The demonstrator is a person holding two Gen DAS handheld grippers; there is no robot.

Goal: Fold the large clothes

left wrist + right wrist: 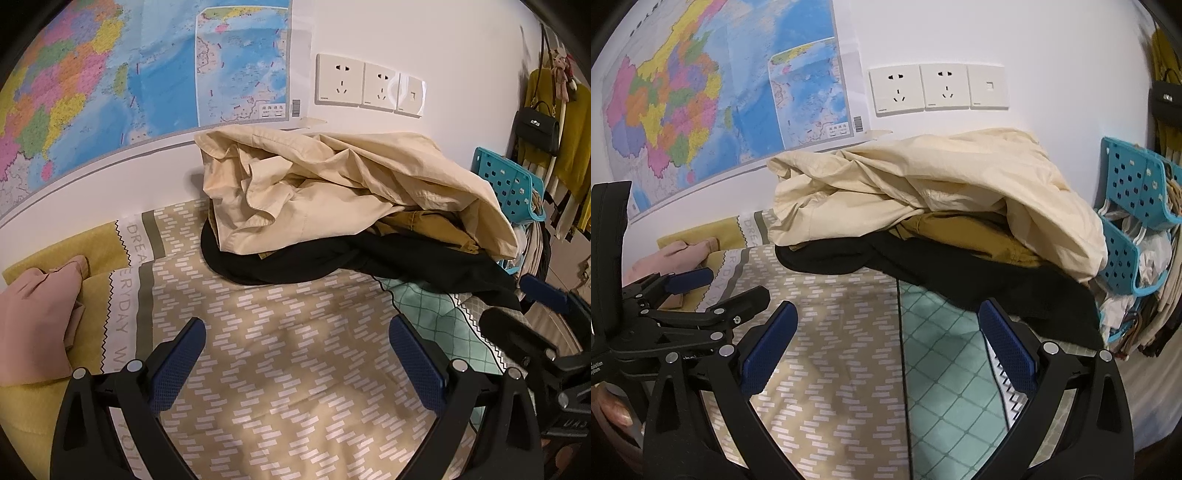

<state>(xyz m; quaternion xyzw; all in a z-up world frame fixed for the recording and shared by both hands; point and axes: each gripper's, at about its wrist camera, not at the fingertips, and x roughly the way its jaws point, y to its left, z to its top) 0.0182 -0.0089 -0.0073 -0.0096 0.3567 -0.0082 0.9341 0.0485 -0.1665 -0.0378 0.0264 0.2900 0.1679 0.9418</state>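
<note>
Left tool (297, 343): hovers low over the bed, its blue-padded fingers (415, 365) spread wide apart with nothing between them.
Right tool (886, 332): also above the bed, fingers (1004, 347) wide apart and empty; the left tool shows at the left edge of its view.
Clothes pile: heaped at the far side of the bed against the wall, ahead of both tools and not touched by either.
Cream garment (332, 184): crumpled on top of the pile, draping over its right side.
Mustard garment (964, 232): tucked under the cream one, only partly showing.
Black garment (369, 262): at the bottom, spilling forward onto the bedding.
Bed cover (280, 350): tan with white dashes, meeting a teal lattice-patterned cloth (945, 387) on the right.
Pink cloth (37, 314): lying at the left, on a yellow pillow (99, 243).
Wall: a coloured map (110, 81) on the left, white sockets (938, 86) above the pile.
Blue baskets (1134, 192): perforated plastic, just right of the pile.
</note>
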